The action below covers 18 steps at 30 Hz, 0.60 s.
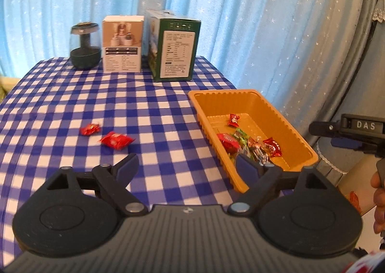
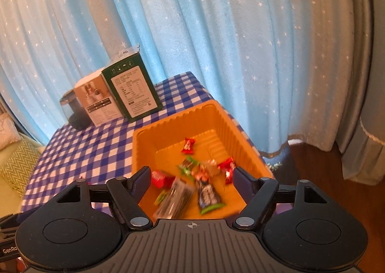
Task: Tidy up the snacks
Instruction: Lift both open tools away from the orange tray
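Note:
Two red wrapped candies (image 1: 89, 129) (image 1: 116, 140) lie on the blue checked tablecloth. To their right, an orange plastic tray (image 1: 211, 92) (image 2: 173, 119) holds several wrapped snacks, red (image 1: 234, 120) (image 2: 188, 146) and green (image 2: 186, 164). My left gripper (image 1: 186, 163) is open and empty, just in front of the candies and beside the tray's near corner. My right gripper (image 2: 192, 174) is open over the tray's near end. A blurred clear-and-dark packet (image 2: 175, 198) shows between its fingers, and the pads do not touch it. In the left wrist view, part of the right gripper's body (image 1: 349, 128) shows at the right edge.
A dark glass-domed jar (image 1: 84, 45), a white box (image 1: 122, 44) and a green box (image 1: 174, 46) stand along the table's far edge before a blue star curtain. The tray sits close to the table's right edge. A patterned cushion (image 2: 14, 162) lies off the table's left side.

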Each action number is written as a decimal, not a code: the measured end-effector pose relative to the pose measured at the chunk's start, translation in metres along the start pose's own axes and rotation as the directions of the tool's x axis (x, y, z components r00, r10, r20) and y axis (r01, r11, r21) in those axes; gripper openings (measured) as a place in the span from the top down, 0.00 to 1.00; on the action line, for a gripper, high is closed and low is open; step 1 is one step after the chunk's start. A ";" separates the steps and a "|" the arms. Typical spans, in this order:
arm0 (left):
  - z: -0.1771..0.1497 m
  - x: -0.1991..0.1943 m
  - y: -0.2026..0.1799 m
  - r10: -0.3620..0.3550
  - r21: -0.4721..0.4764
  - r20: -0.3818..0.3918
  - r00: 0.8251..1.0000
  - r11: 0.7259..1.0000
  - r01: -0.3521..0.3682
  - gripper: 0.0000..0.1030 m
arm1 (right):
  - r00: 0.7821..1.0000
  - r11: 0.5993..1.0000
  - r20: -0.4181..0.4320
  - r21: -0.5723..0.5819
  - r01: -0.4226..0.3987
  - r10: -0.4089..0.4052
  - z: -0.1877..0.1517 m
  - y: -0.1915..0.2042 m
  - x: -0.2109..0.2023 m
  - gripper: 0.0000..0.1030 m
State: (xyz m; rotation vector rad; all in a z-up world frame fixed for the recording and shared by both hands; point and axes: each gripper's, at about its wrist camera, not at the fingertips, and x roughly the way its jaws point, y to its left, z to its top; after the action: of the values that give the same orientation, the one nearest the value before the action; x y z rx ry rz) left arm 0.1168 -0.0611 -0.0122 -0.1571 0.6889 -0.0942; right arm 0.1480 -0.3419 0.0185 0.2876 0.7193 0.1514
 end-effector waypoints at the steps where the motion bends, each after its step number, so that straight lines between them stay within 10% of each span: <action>1: -0.003 -0.006 0.003 0.005 -0.009 -0.002 1.000 1.000 -0.005 0.14 | 1.000 1.000 -0.002 0.001 0.001 -0.001 -0.003 0.002 -0.005 0.28; 18: -0.036 -0.077 0.040 0.055 -0.060 0.011 0.998 0.997 -0.054 0.11 | 0.997 0.995 -0.065 -0.093 -0.039 0.033 -0.069 0.065 -0.052 0.28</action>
State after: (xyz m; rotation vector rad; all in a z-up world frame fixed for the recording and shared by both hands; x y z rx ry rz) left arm 0.0359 -0.0151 0.0017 -0.1964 0.6828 -0.0205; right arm 0.0609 -0.2784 0.0215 0.2062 0.7682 0.2290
